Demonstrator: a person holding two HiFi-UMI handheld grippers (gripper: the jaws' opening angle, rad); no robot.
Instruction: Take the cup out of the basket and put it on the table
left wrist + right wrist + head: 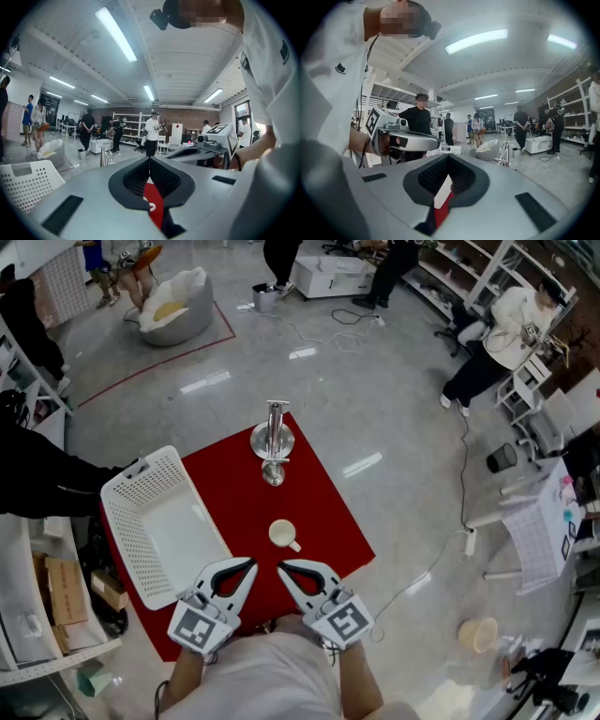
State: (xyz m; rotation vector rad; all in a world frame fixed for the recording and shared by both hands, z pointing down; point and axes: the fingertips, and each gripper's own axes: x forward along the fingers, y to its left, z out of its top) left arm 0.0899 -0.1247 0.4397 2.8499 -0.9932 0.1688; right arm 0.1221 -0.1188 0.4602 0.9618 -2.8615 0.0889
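A cream cup [283, 534] with a handle stands upright on the red table [328, 512], to the right of the white perforated basket [159, 521], whose bare floor shows. My left gripper [251, 565] and right gripper [281, 566] hover side by side at the table's near edge, just short of the cup. Both are shut with nothing between their jaws. In the left gripper view the left gripper [150, 158] has its tips meeting, with the basket [23, 185] at the left. In the right gripper view the right gripper [449, 157] is likewise shut, the basket [443, 151] beyond it.
A shiny metal stand [273, 442] rises at the table's far end. Shelving with cardboard boxes [66, 592] lies close on the left. A cable [464, 474] runs over the floor at the right. Several people stand around the room, one [497, 334] at the far right.
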